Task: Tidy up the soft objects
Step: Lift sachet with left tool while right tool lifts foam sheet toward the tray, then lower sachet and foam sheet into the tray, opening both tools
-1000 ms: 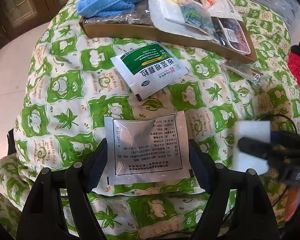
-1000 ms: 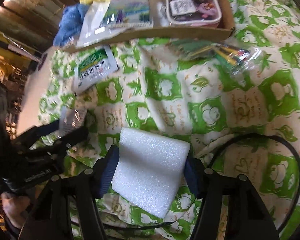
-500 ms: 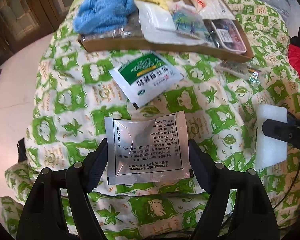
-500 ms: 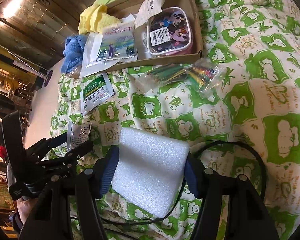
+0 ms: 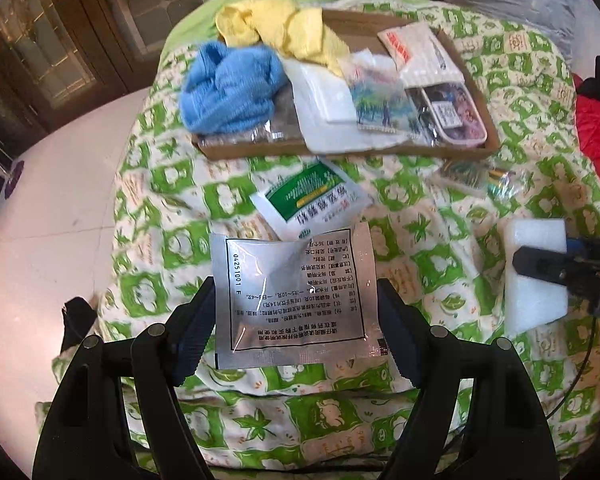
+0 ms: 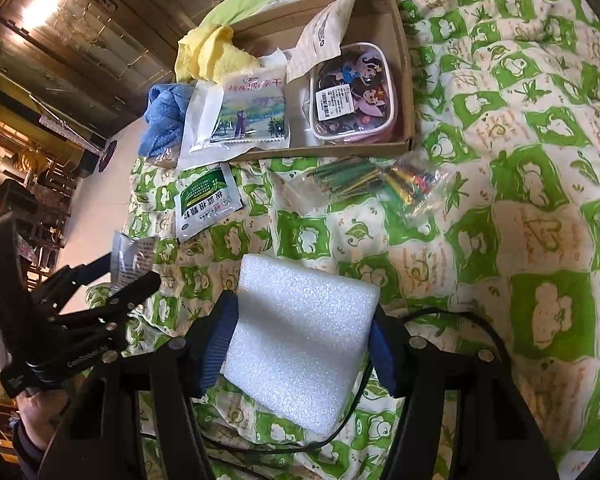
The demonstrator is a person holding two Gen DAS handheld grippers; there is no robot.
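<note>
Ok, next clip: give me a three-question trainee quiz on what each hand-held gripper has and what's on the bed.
1. True or false: the left hand-held gripper grips a silver sachet.
2. The right hand-held gripper holds: A) blue cloth B) white foam block C) green sachet.
3. Fill in: the bag of coloured sticks lies ___ the cardboard tray.

Key: 1 true; 2 B; 3 outside.

Green-and-cream leaf-print bedspread [image 5: 172, 216], silver sachet [image 5: 296, 296], white foam block [image 6: 300, 344], blue towel [image 5: 228, 88], yellow cloth [image 5: 276, 28]
</note>
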